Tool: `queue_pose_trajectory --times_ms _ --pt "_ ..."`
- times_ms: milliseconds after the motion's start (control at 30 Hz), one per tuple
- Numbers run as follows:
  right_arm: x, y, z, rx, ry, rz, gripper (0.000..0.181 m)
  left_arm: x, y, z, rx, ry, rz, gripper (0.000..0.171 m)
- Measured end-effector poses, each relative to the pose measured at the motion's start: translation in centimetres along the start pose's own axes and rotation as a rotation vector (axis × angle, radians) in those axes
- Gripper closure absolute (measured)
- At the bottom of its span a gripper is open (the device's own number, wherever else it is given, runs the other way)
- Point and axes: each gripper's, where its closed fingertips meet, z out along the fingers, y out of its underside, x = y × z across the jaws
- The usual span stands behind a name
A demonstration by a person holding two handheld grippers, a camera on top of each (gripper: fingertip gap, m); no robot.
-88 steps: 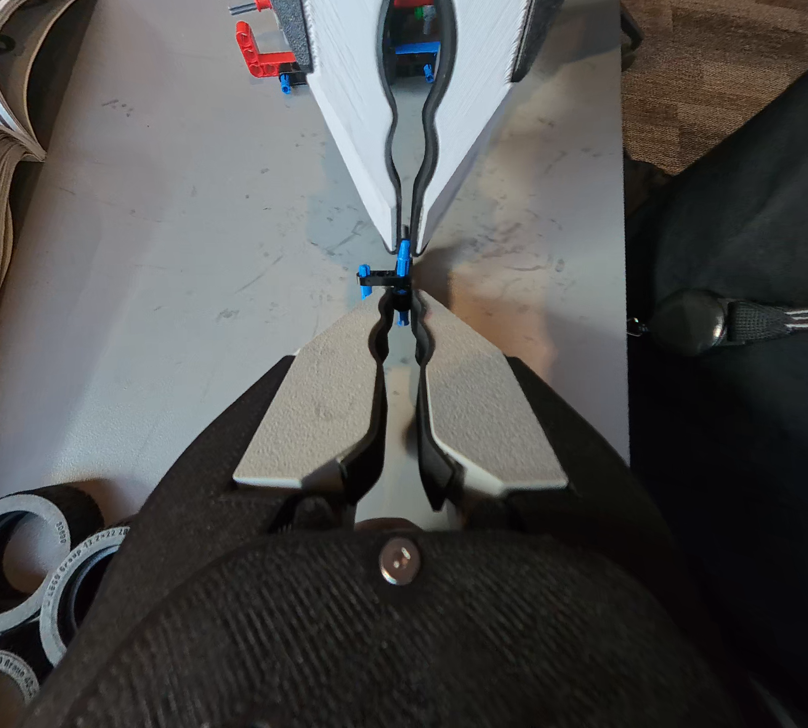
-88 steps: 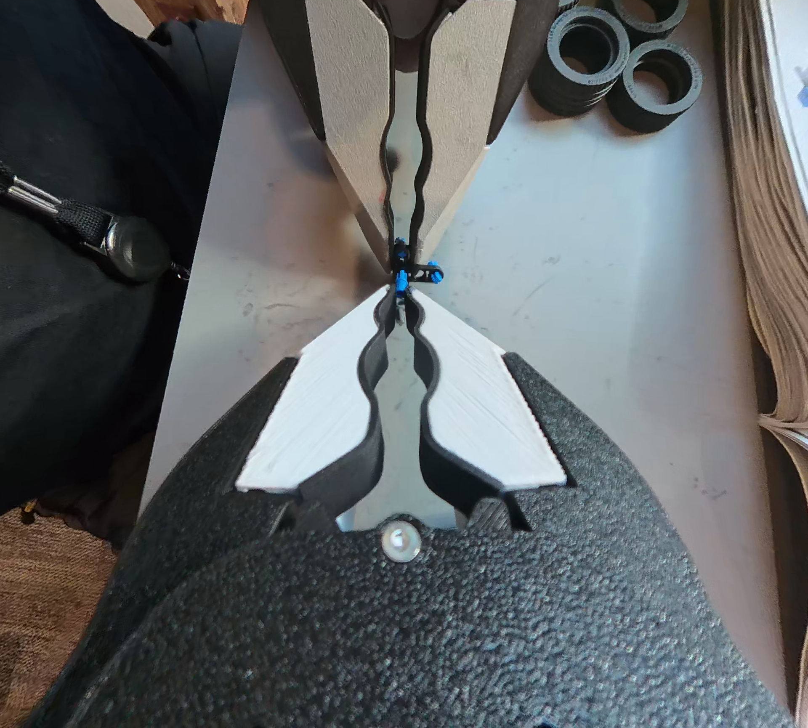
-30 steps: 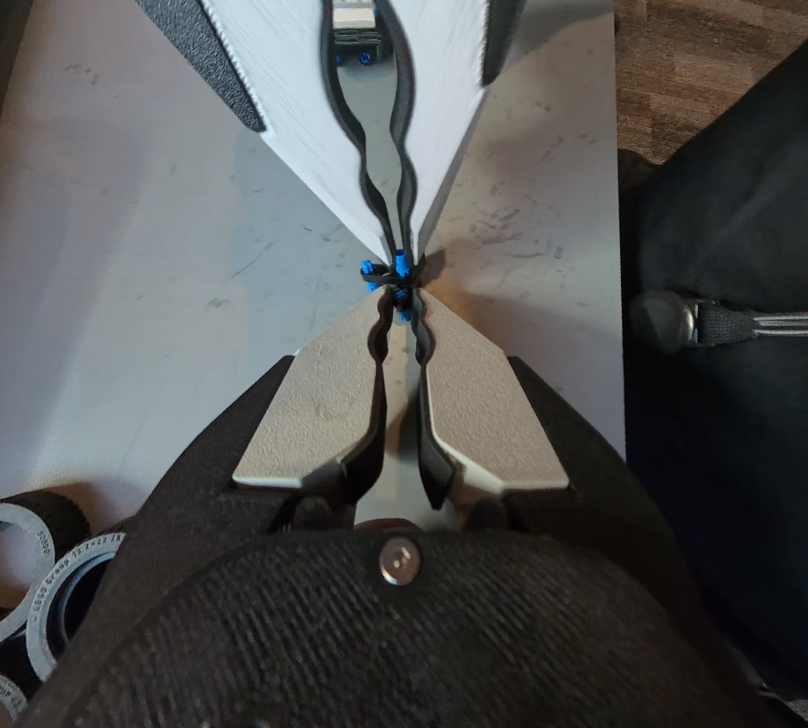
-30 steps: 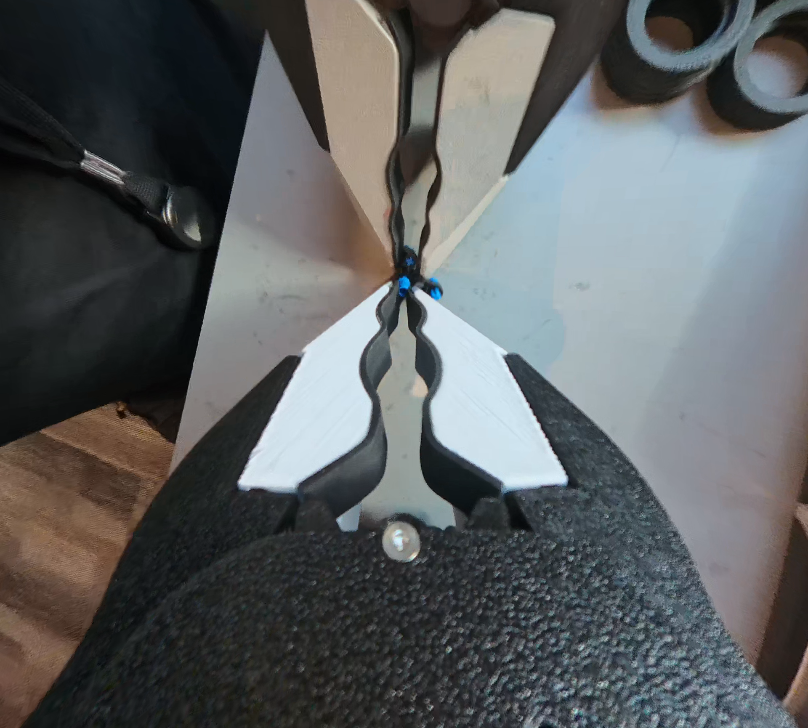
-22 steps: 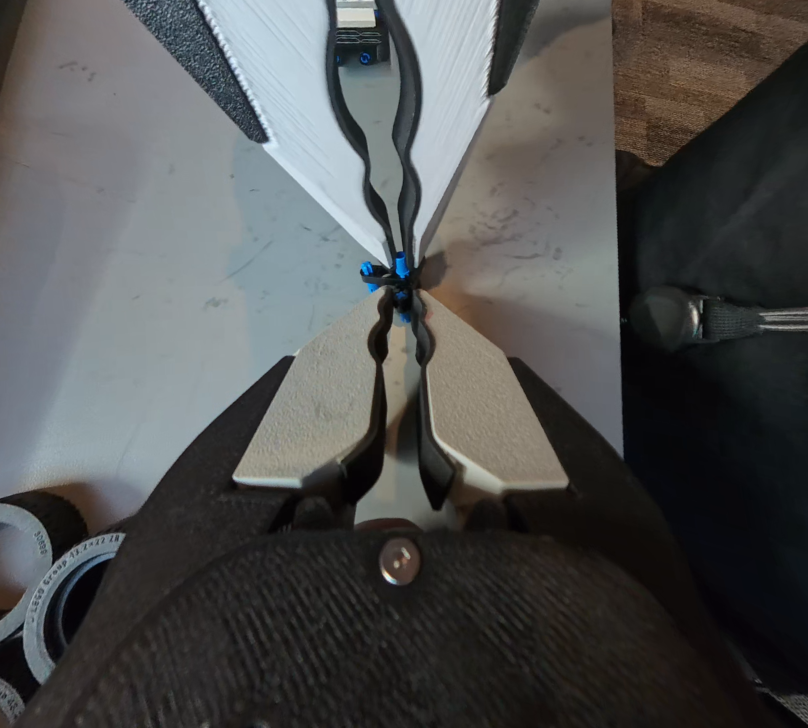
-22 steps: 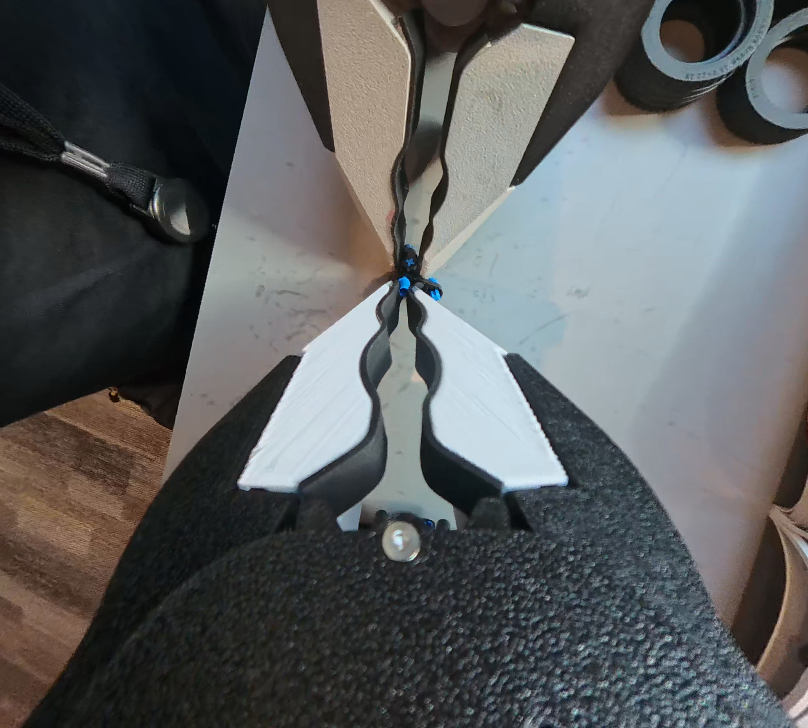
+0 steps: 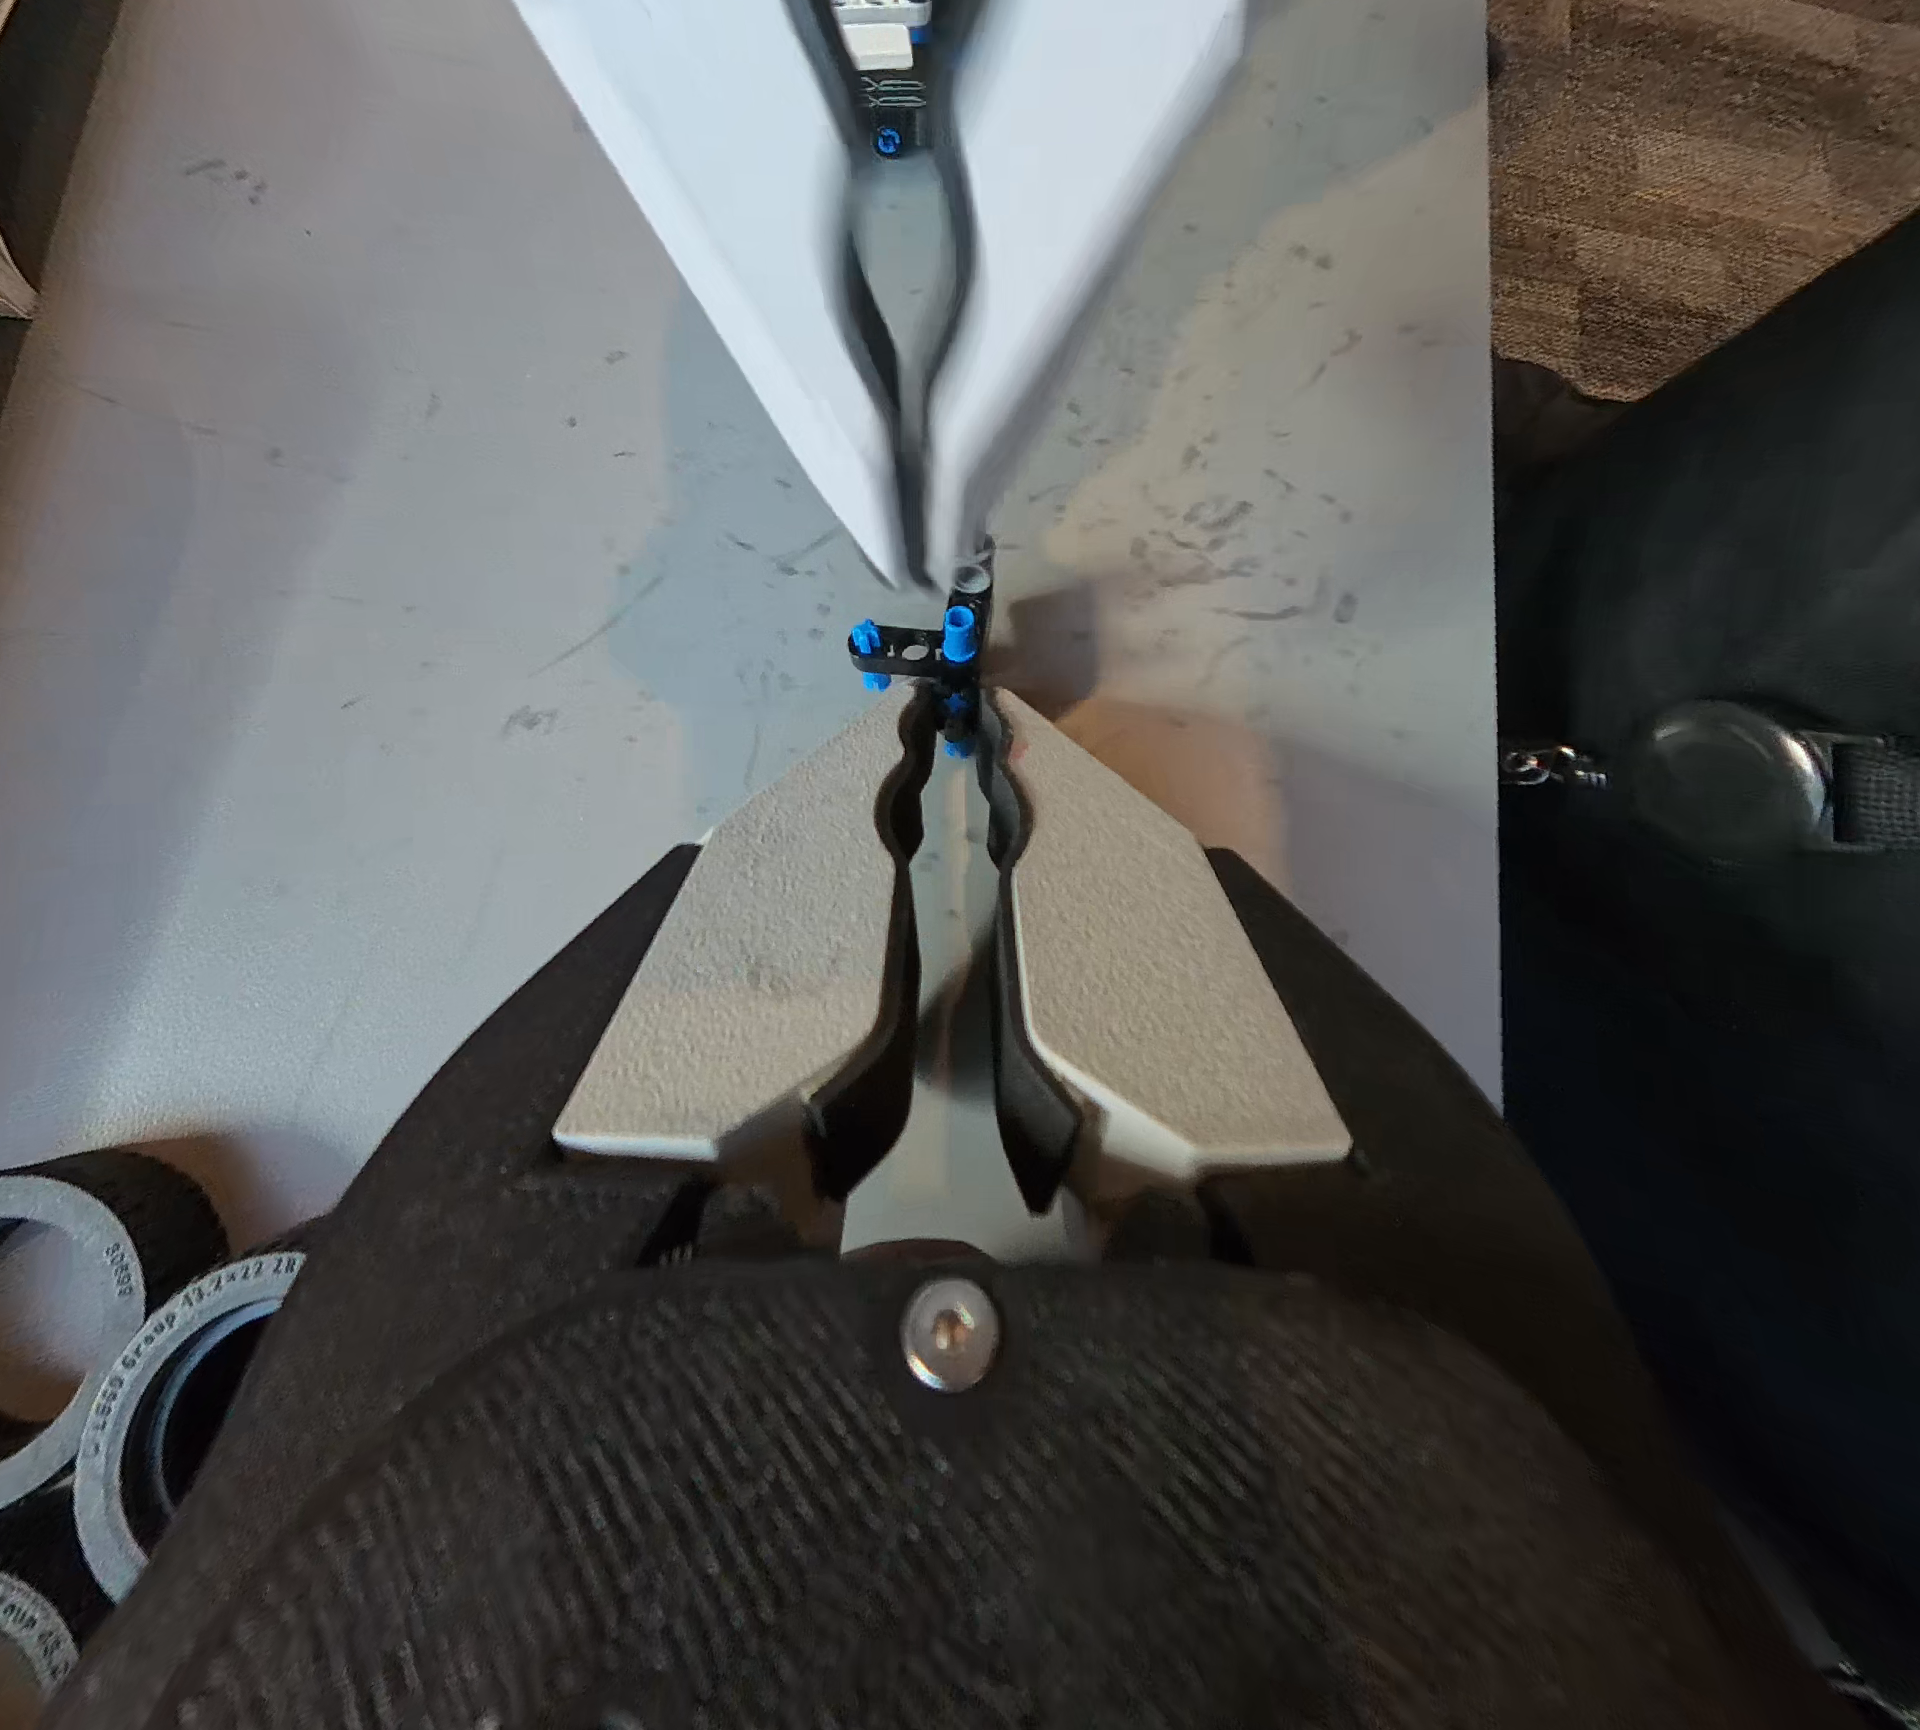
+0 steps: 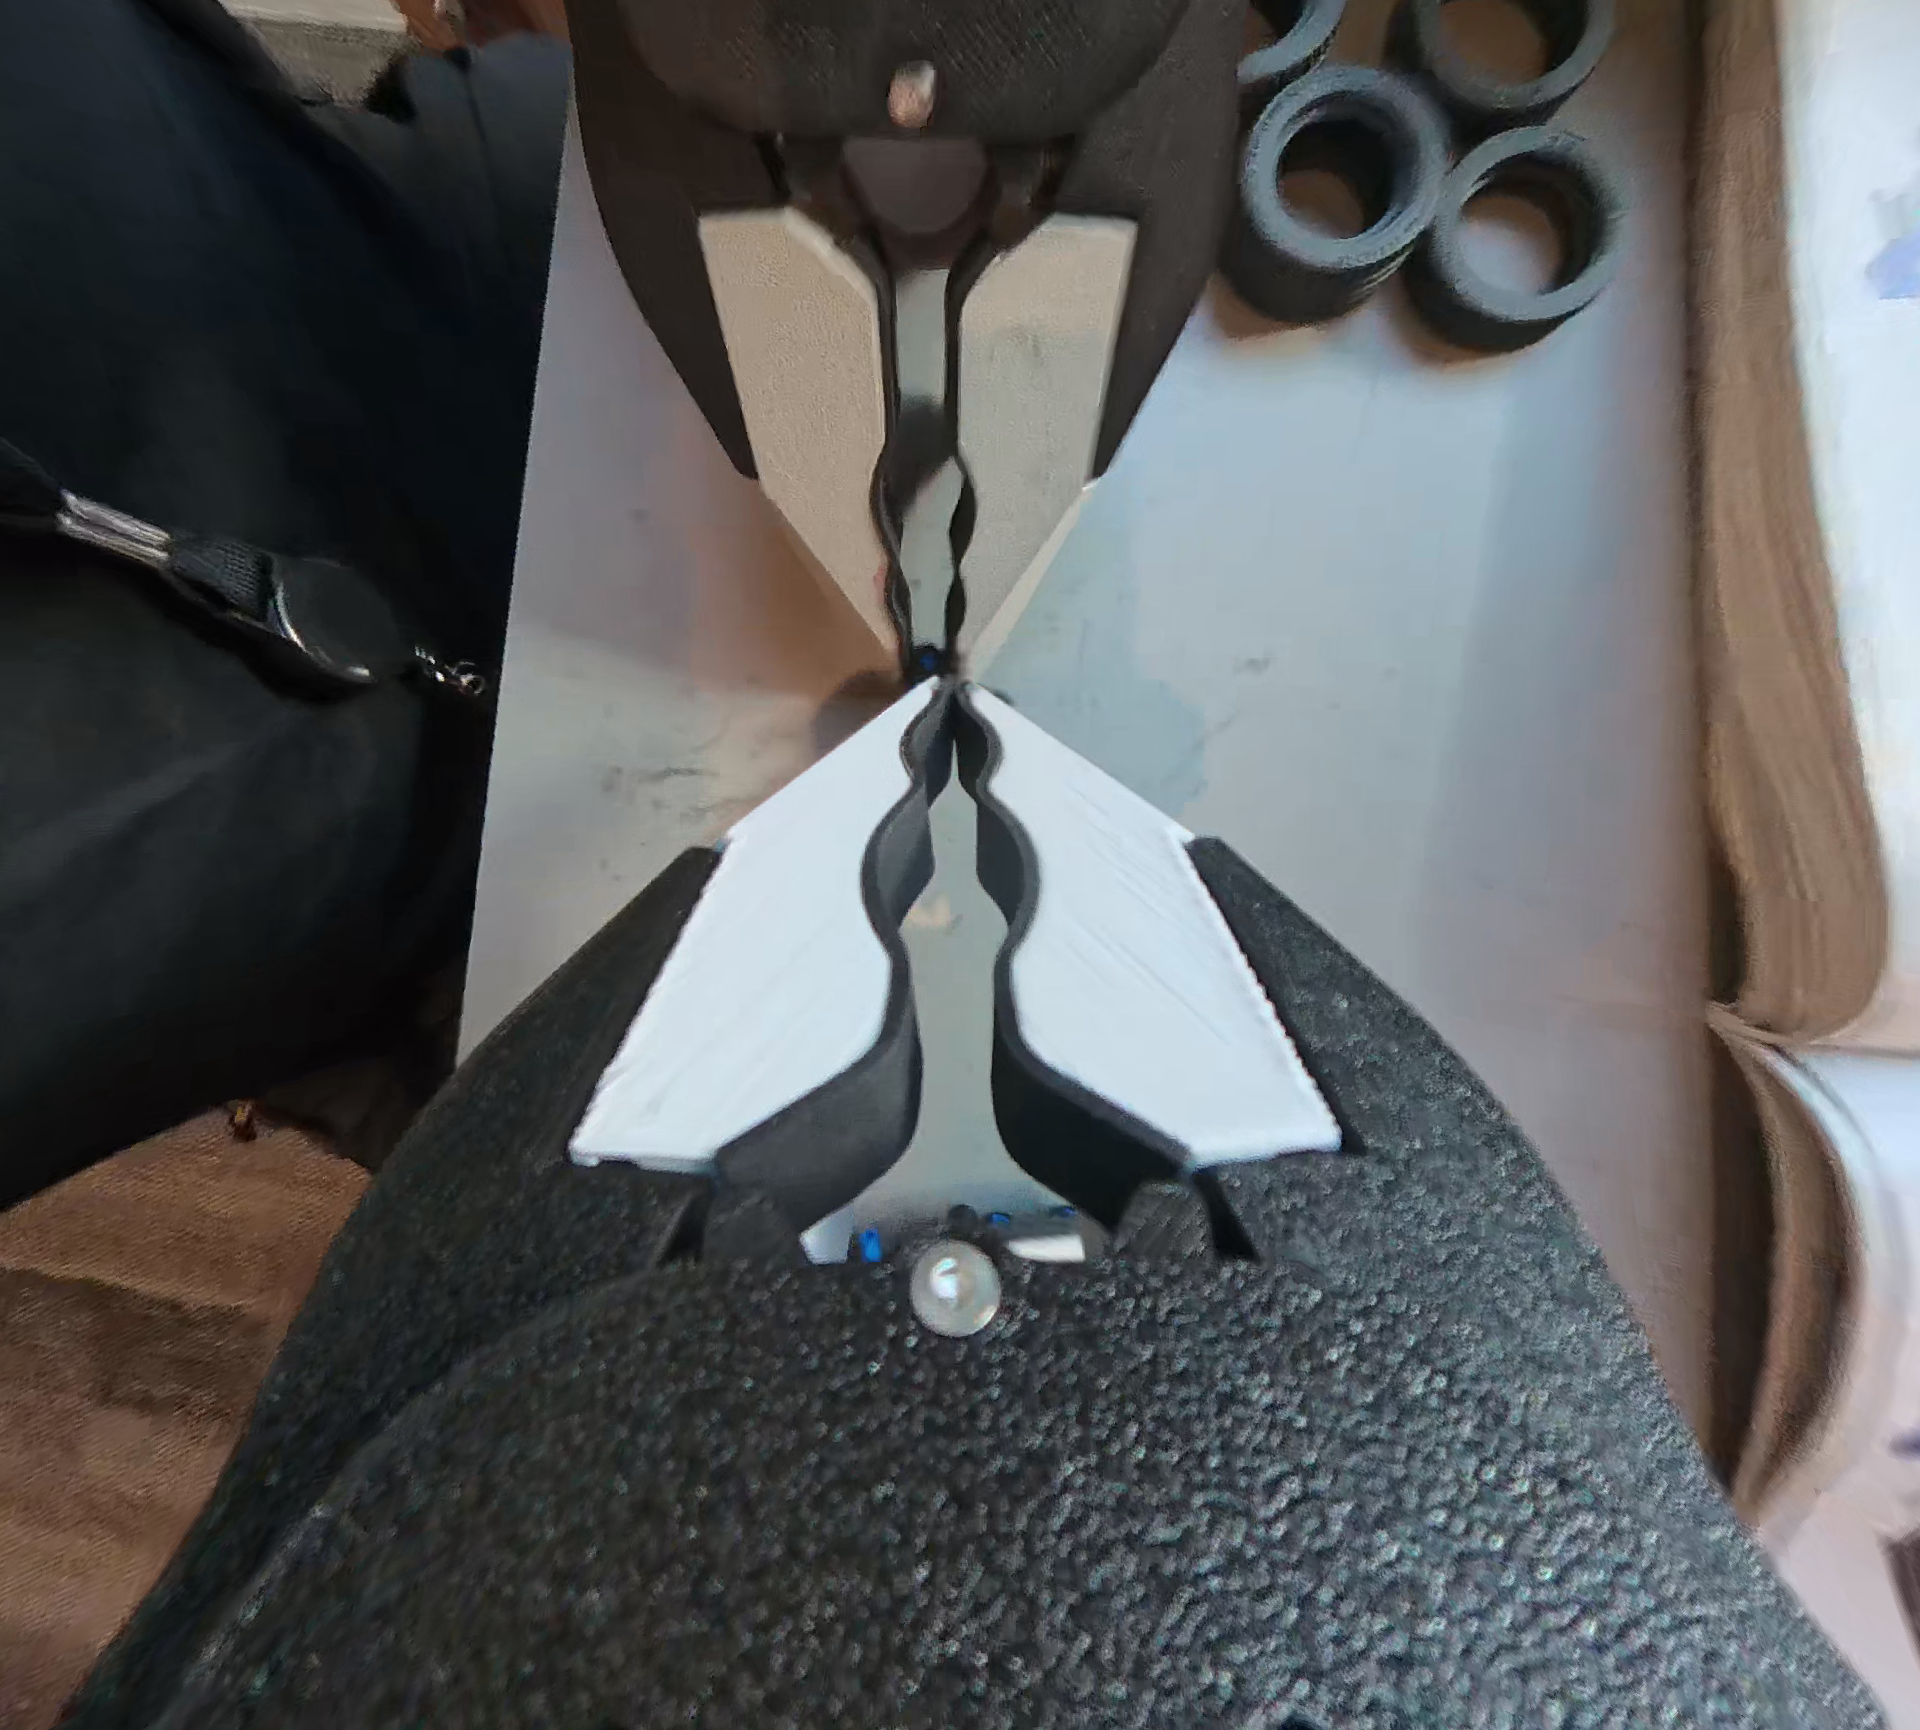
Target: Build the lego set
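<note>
presently left gripper (image 7: pixel 957 712) fingers clamped on black-blue lego piece (image 7: pixel 928 647), right gripper (image 8: pixel 952 688) fingers together, just beside it

Soft daylight fills both views, bright without being harsh. In my left wrist view the tabletop (image 7: pixel 343 537) reads cool grey-blue on the left and warms to a tan patch on the right, near the piece (image 7: pixel 920 646), which stays sharp. My right tool (image 7: pixel 920 574) is smeared by motion blur there, its edges streaked. My left tool (image 7: pixel 951 714) is crisp, and a short shadow lies beside its tip. In my right wrist view my left tool (image 8: pixel 930 657) is soft and slightly blurred, and the tyres (image 8: pixel 1423 153) are soft too. The paper stack (image 8: pixel 1808 537) at the right edge blows out pale. Wide-angle bending bows the tabletop edges in both.
</note>
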Motion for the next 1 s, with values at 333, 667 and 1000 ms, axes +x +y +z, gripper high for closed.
queue_pose_trajectory --times_ms 333,667,1000 --pt "0.7 0.3 -0.2 -0.035 0.115 -0.039 0.181 0.0 0.1 -0.1 0.001 0.0 -0.008 0.166" --pt "-0.1 -1.8 -8.3 0.606 0.366 0.314 0.164 -0.2 0.0 -0.1 0.002 -0.018 -0.006 0.167" --pt "-5.0 1.4 -8.5 0.688 0.486 0.365 0.164 -1.1 -0.4 0.2 -0.007 -0.174 0.09 0.166"
